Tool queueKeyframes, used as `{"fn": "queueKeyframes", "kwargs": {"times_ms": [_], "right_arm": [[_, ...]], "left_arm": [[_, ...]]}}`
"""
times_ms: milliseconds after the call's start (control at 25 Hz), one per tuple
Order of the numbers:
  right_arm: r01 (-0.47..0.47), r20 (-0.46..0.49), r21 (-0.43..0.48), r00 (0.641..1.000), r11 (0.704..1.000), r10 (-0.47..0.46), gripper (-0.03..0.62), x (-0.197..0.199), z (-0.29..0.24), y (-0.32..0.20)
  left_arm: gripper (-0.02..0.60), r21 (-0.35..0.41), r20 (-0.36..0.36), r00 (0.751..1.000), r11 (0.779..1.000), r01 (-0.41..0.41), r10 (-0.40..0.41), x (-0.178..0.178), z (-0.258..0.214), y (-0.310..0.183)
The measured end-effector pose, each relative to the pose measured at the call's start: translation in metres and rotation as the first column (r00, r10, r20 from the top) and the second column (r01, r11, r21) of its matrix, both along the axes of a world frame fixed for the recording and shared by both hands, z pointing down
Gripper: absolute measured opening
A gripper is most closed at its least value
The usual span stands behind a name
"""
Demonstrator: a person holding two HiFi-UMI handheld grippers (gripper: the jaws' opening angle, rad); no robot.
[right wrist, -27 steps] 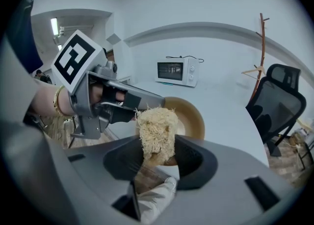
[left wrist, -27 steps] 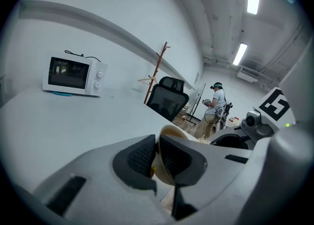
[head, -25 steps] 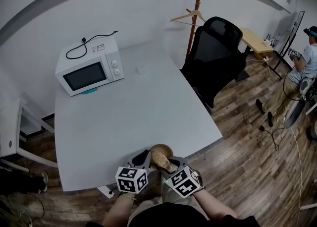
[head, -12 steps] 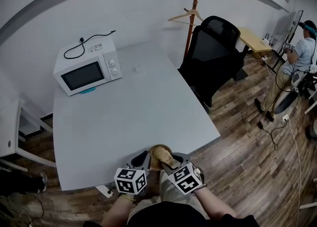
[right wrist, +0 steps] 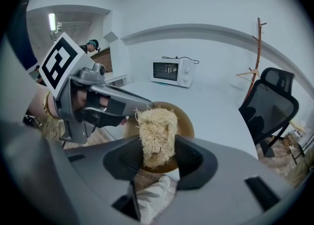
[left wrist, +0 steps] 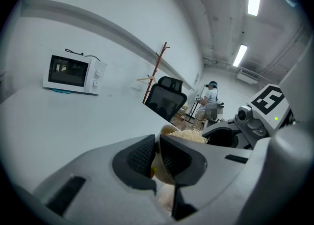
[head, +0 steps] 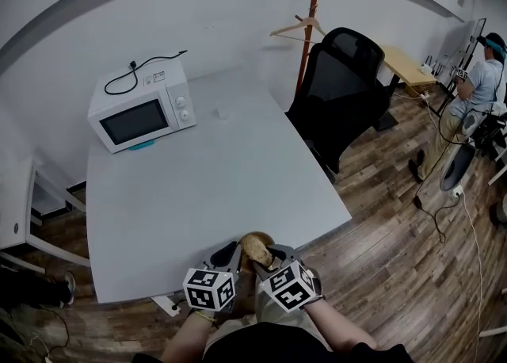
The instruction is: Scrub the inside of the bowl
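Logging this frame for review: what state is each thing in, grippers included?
Bowl: held by its rim.
Scrubber: gripped, inside the bowl.
Left gripper: fingers shut on the bowl.
Right gripper: fingers shut on the scrubber.
Microwave: door shut, cord on top.

I see bright, even light from ceiling tubes (left wrist: pixel 240 54); straight lines bend with fisheye distortion, corners go black in both gripper views, nearest surfaces look soft.
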State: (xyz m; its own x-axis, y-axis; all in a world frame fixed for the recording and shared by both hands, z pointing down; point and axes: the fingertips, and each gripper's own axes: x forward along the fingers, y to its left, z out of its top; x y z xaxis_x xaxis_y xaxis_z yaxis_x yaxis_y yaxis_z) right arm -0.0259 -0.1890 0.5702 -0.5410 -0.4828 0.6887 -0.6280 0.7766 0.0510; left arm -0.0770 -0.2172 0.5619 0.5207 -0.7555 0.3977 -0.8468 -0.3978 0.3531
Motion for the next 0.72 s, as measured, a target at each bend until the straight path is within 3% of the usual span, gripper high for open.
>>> {"fn": "queueKeyframes", "kwargs": {"times_ms": [400,720], "right_arm": [[0.059,0.011,-0.027,0.998,0.998,-0.059,0.175,-0.006,0.006,0.015],[0.002,0.001,-0.046,1.0,0.999,-0.002,0.175,0.012,0.015,0.007]], "left_arm": [[0.037,0.01,0.015,1.0,1.0,0.008,-0.009,-0.001,0.0,-0.008],[0.037,-0.032,0.014,1.0,0.999,0.018,-0.017,-0.002,0.018,-0.012]]}}
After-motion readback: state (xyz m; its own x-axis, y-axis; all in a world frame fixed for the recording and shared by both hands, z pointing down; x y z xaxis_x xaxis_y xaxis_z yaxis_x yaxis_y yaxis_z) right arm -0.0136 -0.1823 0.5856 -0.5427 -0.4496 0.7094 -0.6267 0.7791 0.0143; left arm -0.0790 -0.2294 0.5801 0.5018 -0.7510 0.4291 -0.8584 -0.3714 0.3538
